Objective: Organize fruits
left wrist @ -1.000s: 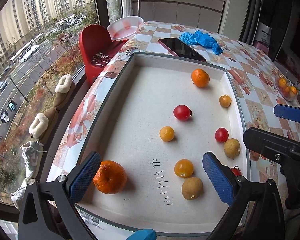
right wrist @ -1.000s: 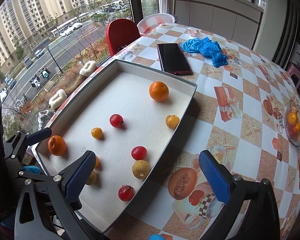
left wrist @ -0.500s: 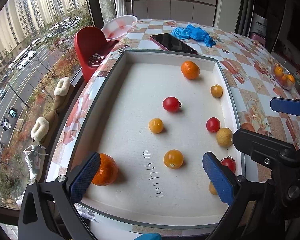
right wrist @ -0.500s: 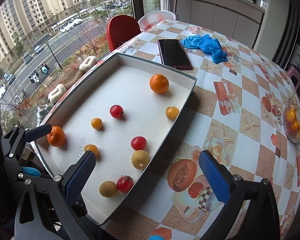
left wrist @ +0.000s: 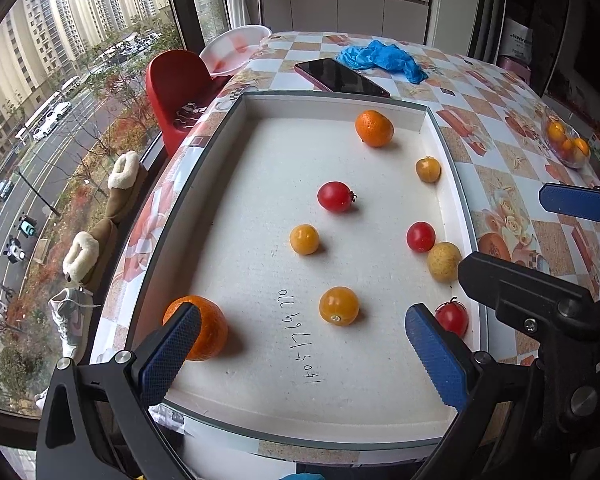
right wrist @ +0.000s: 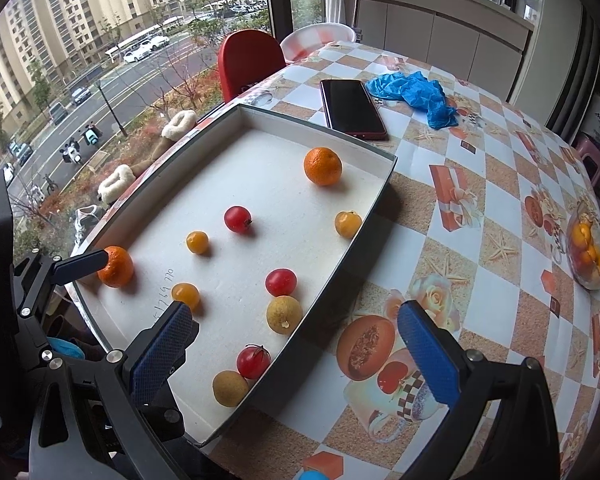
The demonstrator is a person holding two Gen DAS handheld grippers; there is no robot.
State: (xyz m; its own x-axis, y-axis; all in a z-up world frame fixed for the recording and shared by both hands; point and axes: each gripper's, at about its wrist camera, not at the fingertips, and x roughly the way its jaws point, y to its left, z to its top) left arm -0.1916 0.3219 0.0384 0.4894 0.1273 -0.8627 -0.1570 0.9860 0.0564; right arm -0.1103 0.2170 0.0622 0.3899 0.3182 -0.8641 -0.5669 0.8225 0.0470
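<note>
A shallow white tray holds scattered fruit. Two oranges lie in it, one at the near left and one far. Between them are red tomatoes, yellow tomatoes and tan longans. My left gripper hangs open over the tray's near end, its left finger beside the near orange. My right gripper is open above the tray's right rim, empty.
A dark phone and a crumpled blue glove lie beyond the tray. A glass bowl of fruit stands at the right. A red chair and a window are on the left.
Both grippers have drawn back and upward from the tray, so more of the tray and table shows. The fruit has not moved.
</note>
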